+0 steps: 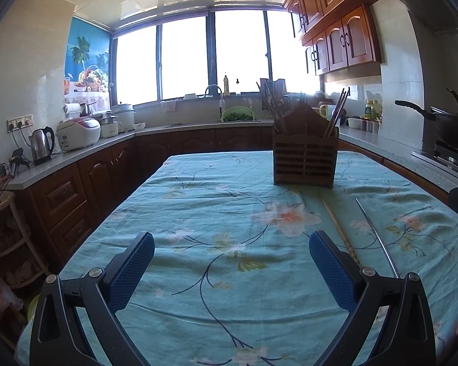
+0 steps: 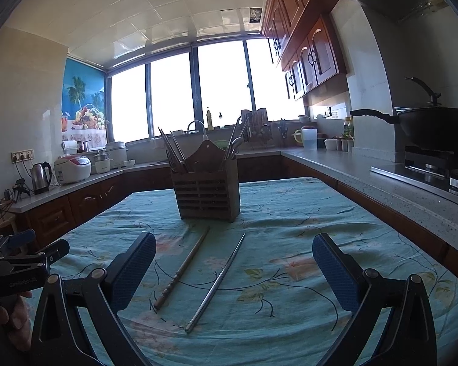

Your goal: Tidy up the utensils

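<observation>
- Two loose sticks lie on the tabletop [image 2: 290, 213] just in front of the holder [image 2: 207, 193]: a wood chopstick [image 2: 183, 270] and a steel chopstick [image 2: 218, 282]. They sit side by side, not touching, tips fanning toward the holder.
- Right tongs [image 2: 233, 271] hang wide open over both, gripping nothing. Left tongs [image 1: 232, 270] are open too, off to the side over bare cloth.
- My guess for the step: grab one stick at a time with the right tongs. Go near the middle so it doesn't tip, and close across the shaft.
- The steel one looks slick, thin and round, so it could roll or slide out of the pads [image 2: 332, 270]. The wood one is matte with a ridged butt end, probably easier.
- The cloth is soft and wrinkly, so pressing down a bit should help get under a stick.
- The holder is slatted dark wood with a peaked back and two compartments, both already holding sticks, plus a spoon on the right. Drop in tip-down.
</observation>
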Motion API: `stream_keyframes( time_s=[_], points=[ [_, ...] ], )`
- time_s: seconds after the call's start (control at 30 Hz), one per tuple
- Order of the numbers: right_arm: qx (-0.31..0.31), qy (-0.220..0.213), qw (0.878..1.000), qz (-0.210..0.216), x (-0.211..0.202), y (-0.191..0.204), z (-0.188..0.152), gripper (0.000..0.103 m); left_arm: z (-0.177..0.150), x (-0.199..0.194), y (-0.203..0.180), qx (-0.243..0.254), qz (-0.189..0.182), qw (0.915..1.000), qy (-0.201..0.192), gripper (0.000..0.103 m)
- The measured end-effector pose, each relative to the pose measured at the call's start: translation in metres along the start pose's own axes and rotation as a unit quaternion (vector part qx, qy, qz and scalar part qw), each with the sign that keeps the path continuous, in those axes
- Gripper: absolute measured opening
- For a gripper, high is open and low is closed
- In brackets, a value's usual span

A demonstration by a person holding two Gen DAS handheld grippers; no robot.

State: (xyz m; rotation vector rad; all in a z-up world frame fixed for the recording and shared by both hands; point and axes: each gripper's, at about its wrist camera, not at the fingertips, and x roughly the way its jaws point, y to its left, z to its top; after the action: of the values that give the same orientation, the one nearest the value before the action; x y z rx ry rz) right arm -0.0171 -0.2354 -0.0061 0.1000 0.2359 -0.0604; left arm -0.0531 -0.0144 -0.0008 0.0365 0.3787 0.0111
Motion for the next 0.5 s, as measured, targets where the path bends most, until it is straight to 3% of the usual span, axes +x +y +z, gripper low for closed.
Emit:
stream_keyframes(
  time_s=[0.5],
  points=[
    [0.002,0.004,1.000,0.006,0.0018,0.0032,-0.0018,0.103,-0.0014,-0.0042,-0.0071,0.001,-0.018,0.9998,0.000,0.102]
  ],
)
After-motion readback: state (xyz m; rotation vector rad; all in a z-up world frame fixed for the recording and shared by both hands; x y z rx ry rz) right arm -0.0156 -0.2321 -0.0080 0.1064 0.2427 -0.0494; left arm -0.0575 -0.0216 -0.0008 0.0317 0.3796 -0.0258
